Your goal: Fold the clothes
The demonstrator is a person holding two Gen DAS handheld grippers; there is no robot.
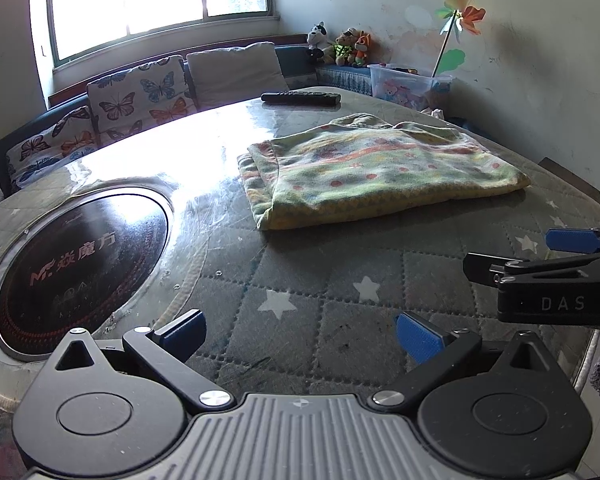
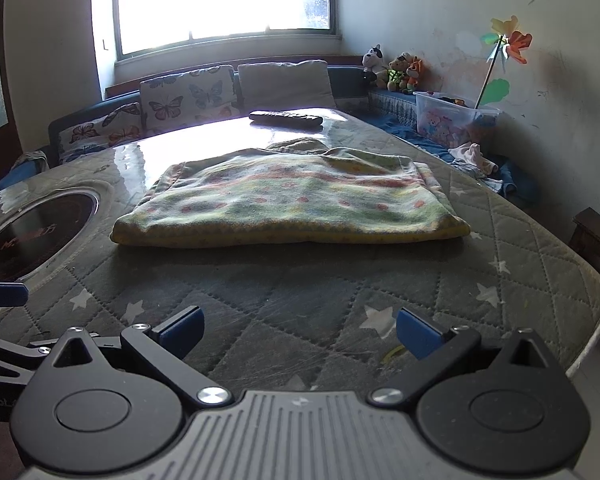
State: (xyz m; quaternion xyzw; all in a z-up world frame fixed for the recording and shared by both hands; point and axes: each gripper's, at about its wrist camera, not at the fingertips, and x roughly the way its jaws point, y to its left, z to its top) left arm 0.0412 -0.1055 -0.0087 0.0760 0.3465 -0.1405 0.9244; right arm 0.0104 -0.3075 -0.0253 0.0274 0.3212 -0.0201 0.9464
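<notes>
Ahead of both pairs of fingers, a folded fleece garment [image 2: 288,200], green and yellow with red dots, lies flat on the quilted, star-patterned bench [image 2: 284,304]. Its long axis runs crosswise to the fingers, the folded edge facing them. The right gripper [image 2: 299,330] has its blue-padded fingers spread apart and empty, pointing almost squarely at the middle of the garment. The left gripper [image 1: 300,332], fingers also apart and empty, sits further left, so the garment [image 1: 380,172] lies ahead and to its right. The right hand looks nearer, judging by the views. Beyond the garment rests a remote control [image 2: 286,117]; a round glass cooktop [image 1: 80,264] lies left of the left fingers.
</notes>
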